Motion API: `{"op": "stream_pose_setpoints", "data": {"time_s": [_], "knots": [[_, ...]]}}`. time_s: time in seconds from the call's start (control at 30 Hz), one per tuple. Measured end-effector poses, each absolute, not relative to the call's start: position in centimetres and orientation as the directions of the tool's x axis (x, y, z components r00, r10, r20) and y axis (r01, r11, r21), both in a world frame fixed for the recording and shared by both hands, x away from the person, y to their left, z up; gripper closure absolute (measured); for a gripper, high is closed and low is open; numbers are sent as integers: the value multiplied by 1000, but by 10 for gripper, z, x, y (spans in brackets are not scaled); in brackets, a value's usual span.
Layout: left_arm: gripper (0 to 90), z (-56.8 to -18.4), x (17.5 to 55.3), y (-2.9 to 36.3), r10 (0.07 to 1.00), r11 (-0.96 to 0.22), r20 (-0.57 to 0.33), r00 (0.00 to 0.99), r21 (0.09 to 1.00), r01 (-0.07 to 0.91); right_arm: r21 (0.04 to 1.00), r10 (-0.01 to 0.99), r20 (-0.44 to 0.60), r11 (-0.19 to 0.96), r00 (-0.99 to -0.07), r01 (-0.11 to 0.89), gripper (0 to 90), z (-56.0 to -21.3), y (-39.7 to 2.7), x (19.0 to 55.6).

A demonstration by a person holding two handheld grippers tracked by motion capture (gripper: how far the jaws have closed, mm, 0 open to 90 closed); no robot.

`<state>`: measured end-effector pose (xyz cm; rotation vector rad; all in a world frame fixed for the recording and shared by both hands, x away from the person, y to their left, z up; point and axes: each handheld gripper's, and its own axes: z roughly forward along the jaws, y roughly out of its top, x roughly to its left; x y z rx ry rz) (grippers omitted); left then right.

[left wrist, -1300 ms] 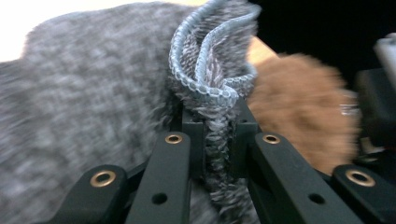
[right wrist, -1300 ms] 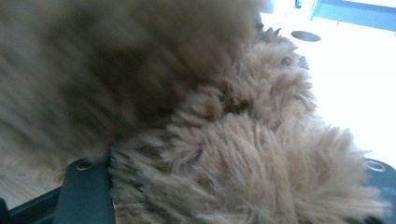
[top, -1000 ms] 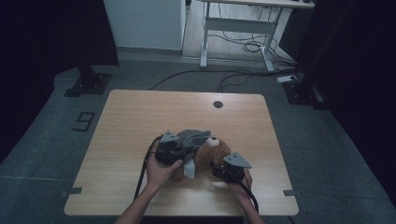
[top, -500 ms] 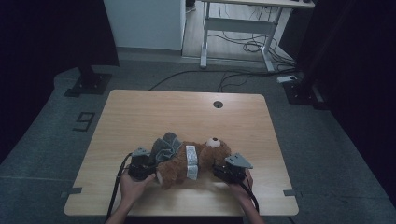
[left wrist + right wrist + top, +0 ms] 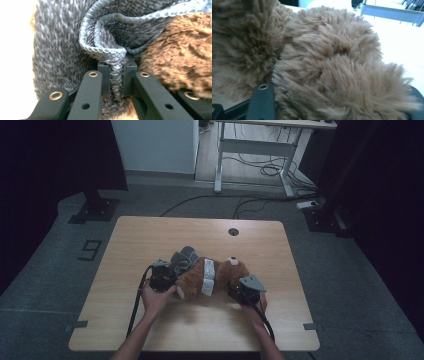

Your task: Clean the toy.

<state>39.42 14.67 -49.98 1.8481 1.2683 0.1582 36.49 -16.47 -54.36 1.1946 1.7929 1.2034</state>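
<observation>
My left fingers (image 5: 116, 72) pinch the grey knit (image 5: 62, 50), pulled leftward since before; right fingers (image 5: 337, 105) closing on bear fur (image 5: 324, 62)

Left gripper (image 5: 163, 276) slid right — bear (image 5: 210, 275) straightened.

You have a teddy bear (image 5: 200, 277) of shaggy brown plush, wearing a grey knitted garment (image 5: 65, 47) with a ribbed, woolly edge. Your left gripper (image 5: 116, 72) has matt black plastic jaws with small brass-looking rivets. The table (image 5: 150, 240) is smooth, pale wood.
</observation>
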Motion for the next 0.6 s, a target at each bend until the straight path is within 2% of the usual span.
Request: {"op": "stream_pose_setpoints", "data": {"time_s": [0.17, 0.33, 0.47, 0.6], "knots": [[813, -490, 392, 156, 805, -93, -349, 479, 724, 683, 927, 918, -31, 174, -396, 331, 335, -540, -168, 369], [812, -457, 376, 159, 769, -47, -366, 525, 786, 617, 917, 879, -66, 239, -472, 318, 280, -541, -175, 353], [811, -431, 368, 129, 735, -127, -295, 611, 824, 552, 901, 858, -118, 305, -500, 309, 232, -540, -175, 339], [808, -442, 373, 90, 733, -245, -229, 641, 790, 562, 900, 844, -114, 311, -525, 305, 177, -538, -180, 328]]}}
